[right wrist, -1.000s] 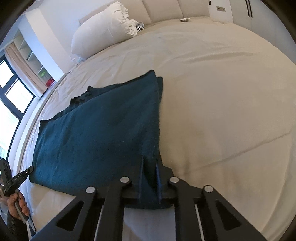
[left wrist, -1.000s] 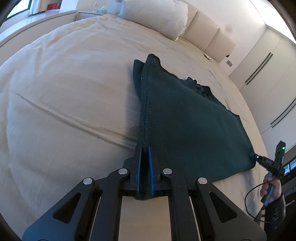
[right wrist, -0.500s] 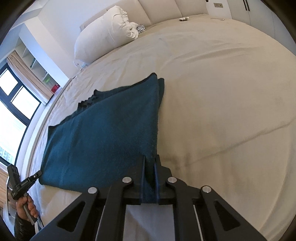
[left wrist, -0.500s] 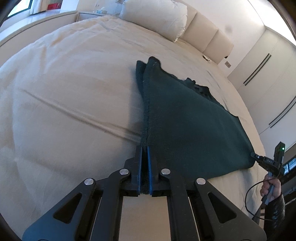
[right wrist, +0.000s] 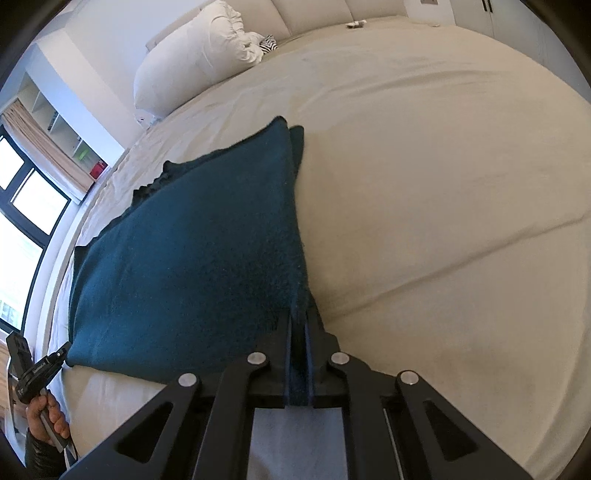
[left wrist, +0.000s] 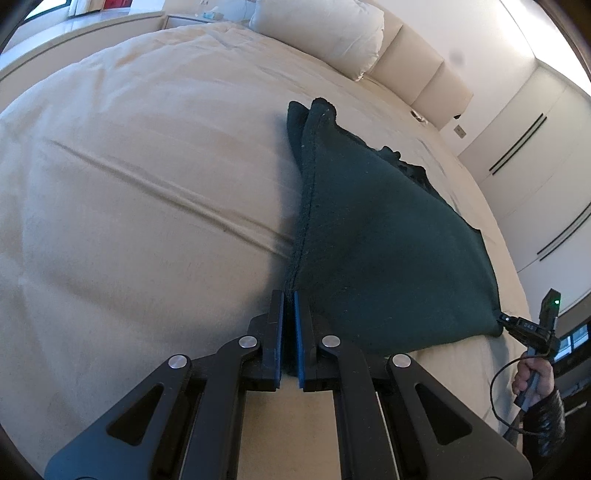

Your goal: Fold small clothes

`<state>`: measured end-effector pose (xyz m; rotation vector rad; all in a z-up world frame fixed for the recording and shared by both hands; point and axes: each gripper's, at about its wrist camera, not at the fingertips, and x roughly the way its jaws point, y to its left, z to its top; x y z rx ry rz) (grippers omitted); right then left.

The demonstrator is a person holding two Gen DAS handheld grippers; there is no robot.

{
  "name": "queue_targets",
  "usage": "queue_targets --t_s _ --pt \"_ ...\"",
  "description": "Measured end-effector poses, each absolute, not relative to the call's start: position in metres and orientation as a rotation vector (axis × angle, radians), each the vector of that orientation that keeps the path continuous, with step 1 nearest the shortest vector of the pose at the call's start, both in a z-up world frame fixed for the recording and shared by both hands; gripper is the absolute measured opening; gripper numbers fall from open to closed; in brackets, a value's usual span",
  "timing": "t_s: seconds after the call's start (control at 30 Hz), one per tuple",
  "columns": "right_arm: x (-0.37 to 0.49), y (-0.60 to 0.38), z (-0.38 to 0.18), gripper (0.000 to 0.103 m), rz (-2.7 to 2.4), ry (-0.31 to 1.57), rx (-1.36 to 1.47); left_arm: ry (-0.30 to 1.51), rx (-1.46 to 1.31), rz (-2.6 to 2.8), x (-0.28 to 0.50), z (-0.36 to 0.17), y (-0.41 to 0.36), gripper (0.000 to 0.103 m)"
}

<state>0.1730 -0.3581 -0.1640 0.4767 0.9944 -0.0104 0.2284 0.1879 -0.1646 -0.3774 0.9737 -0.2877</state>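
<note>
I am working over a wide bed (left wrist: 140,192) with a cream cover that shows a few long creases; a white pillow (left wrist: 325,26) leans on the padded headboard (left wrist: 417,77) at the far end. In the left view pale cupboard doors (left wrist: 532,155) stand on the right side of the room, and in the right view a window (right wrist: 22,206) with a tan curtain (right wrist: 48,155) and open shelves (right wrist: 44,110) sits on the left. A dark green cloth (left wrist: 373,251), already doubled over, lies flat on the bed with its near edge lifted toward me. My left hand-held gripper (left wrist: 289,295) is clamped tight on one near corner of the cloth, and my right hand-held gripper (right wrist: 298,317) is clamped on the other near corner, fabric showing between the blue pads. Compared with a second ago the right jaws have drawn in the last bit onto the fabric, and the near edge of the cloth looks pulled a little tauter; the cloth's far corner sits in the same spot on the bed. I see no baskets or boxes on the bed.
</note>
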Motion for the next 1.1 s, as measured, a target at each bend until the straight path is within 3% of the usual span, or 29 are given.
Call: queue_targets --t_s 0.37,0.43,0.5,0.53,0.7,0.83,1.1 --pt "0.169 -0.365 -0.164 0.008 0.010 0.994 0.529 0.982 -0.439 -0.300 0.232 -0.167 0.195 0.007" --pt "0.165 -0.370 -0.156 0.018 0.004 0.975 0.565 0.999 -0.455 -0.296 0.230 -0.164 0.197 0.008" --pt "0.158 -0.377 -0.142 0.040 -0.031 0.916 0.590 0.992 -0.446 -0.267 0.225 -0.151 0.199 0.010" --pt "0.155 -0.379 -0.134 0.043 -0.045 0.886 0.593 0.981 -0.433 -0.240 0.223 -0.144 0.200 0.010" --pt "0.174 -0.355 -0.104 0.043 0.109 0.797 0.593 0.862 -0.318 -0.234 0.226 -0.091 0.175 0.010" --pt "0.219 -0.314 -0.109 0.043 0.275 0.798 0.614 0.831 -0.212 -0.345 0.262 -0.079 0.121 0.010" --pt "0.311 -0.284 -0.159 0.043 0.349 0.898 0.746 0.944 -0.081 -0.292 0.382 -0.132 0.065 0.010"
